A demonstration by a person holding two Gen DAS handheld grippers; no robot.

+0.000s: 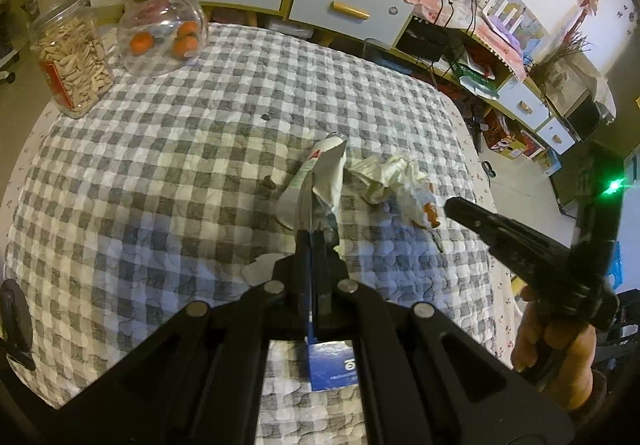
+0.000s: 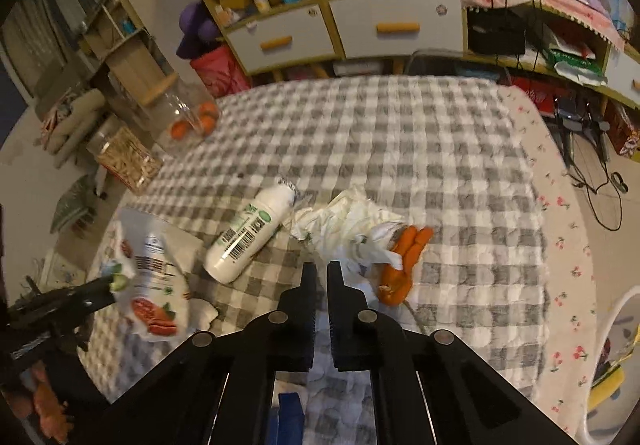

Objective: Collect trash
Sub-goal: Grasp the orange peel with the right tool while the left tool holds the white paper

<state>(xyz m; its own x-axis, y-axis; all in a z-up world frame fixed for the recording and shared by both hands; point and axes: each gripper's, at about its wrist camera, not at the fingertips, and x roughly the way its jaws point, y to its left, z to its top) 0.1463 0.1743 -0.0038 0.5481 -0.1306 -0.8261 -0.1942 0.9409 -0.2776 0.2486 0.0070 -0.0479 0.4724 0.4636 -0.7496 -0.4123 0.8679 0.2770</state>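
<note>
Left hand-held gripper [image 1: 313,235] pinching wrapper [image 1: 320,181], apparently lifted

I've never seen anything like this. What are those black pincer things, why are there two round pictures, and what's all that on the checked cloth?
No robot here: a person holds a two-finger grabber in each hand, each with a wide-angle camera looking along its fingers. That gives two pictures, one per hand.

The left gripper is shut on a crumpled snack wrapper, lifted off the checked cloth; the other camera shows it from the side. The right gripper holds nothing, its fingers a narrow gap apart.

On the cloth lie a white bottle on its side, crumpled tissue and orange peel. At the far corner stand a jar of seeds and a glass jar of oranges.
</note>
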